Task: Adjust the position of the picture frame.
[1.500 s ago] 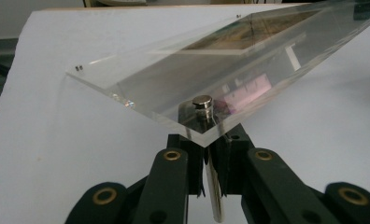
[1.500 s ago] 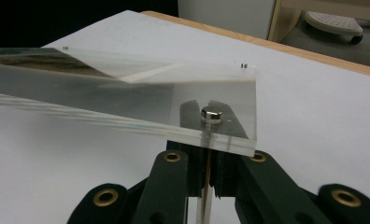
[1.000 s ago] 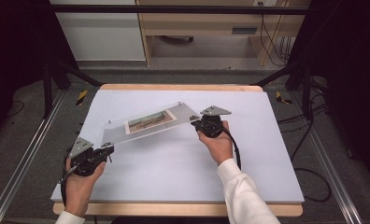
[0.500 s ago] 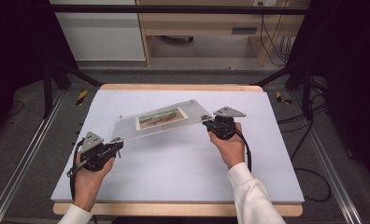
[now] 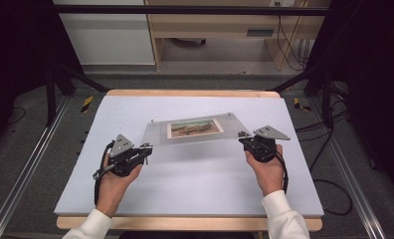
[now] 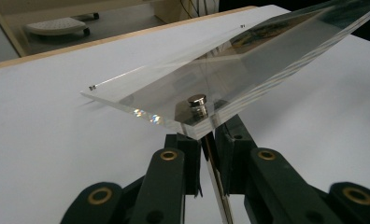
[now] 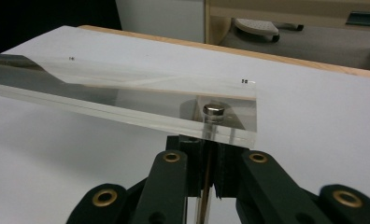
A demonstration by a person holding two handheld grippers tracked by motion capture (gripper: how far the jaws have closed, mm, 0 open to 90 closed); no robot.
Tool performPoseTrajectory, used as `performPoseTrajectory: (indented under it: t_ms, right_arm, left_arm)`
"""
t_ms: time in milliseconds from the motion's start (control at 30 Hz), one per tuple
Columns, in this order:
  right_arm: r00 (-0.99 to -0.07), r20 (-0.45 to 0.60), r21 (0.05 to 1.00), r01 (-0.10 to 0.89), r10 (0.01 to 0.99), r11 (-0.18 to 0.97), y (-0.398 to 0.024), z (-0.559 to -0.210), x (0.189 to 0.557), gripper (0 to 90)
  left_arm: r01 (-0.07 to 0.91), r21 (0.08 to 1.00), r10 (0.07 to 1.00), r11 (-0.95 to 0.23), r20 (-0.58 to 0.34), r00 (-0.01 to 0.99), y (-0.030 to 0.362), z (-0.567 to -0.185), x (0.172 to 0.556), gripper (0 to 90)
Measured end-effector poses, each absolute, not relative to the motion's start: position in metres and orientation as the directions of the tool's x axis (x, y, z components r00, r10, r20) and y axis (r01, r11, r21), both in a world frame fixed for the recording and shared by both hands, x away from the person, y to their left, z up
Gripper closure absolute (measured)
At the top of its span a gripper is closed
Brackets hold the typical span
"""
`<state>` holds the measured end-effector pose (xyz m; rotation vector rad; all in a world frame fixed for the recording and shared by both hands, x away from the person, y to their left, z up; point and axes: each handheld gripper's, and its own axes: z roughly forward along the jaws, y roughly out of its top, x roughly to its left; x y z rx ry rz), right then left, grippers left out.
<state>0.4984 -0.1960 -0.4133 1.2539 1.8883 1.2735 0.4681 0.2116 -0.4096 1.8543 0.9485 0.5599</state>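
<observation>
A clear acrylic photo frame (image 5: 195,132) with a landscape picture (image 5: 194,127) in its middle hangs just above the white table top (image 5: 195,184), carried by both grippers. My left gripper (image 5: 146,148) is shut on its near left corner. In the left gripper view the jaws (image 6: 206,140) pinch the panel's edge (image 6: 183,88) right under a metal stud (image 6: 196,101). My right gripper (image 5: 242,137) is shut on the near right corner. The right gripper view shows its jaws (image 7: 206,142) clamped on the double panel (image 7: 127,100) below another stud (image 7: 213,110).
The table has a wooden rim (image 5: 192,93) at its far edge. Beyond it stand a white cabinet (image 5: 105,35) and a wooden desk (image 5: 225,30). Black stand legs (image 5: 60,79) and cables (image 5: 329,149) flank the table on the floor.
Both hands have carried the frame to the right. The left gripper went right and farther from me, the right one right and nearer, so the panel has swung from slanted to nearly square with the table.
</observation>
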Motion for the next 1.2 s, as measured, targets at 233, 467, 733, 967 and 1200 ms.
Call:
performPoseTrajectory:
  t_ms: [233, 467, 733, 967, 1200]
  right_arm:
    - [-0.381, 0.087, 0.908, 0.411, 0.92, 0.085, -0.212, -0.422, 0.484, 84.2]
    - [-0.352, 0.094, 0.908, 0.413, 0.931, 0.064, -0.223, -0.431, 0.474, 84.1]
    - [-0.328, 0.091, 0.911, 0.408, 0.94, 0.054, -0.23, -0.431, 0.464, 84.1]
    - [-0.331, 0.1, 0.912, 0.408, 0.938, 0.047, -0.228, -0.433, 0.461, 84.1]
    - [-0.329, 0.088, 0.904, 0.423, 0.94, 0.063, -0.224, -0.439, 0.456, 84.0]
  left_arm:
    - [0.358, 0.887, 0.779, -0.291, 0.002, 0.627, 0.199, -0.41, 0.473, 79.4]
    - [0.351, 0.881, 0.758, -0.318, 0.014, 0.652, 0.186, -0.413, 0.478, 79.3]
    - [0.346, 0.882, 0.749, -0.319, 0.011, 0.662, 0.179, -0.415, 0.481, 79.3]
    - [0.348, 0.88, 0.749, -0.322, 0.012, 0.662, 0.182, -0.419, 0.483, 79.4]
    - [0.382, 0.863, 0.751, -0.331, -0.004, 0.66, 0.184, -0.427, 0.481, 80.1]
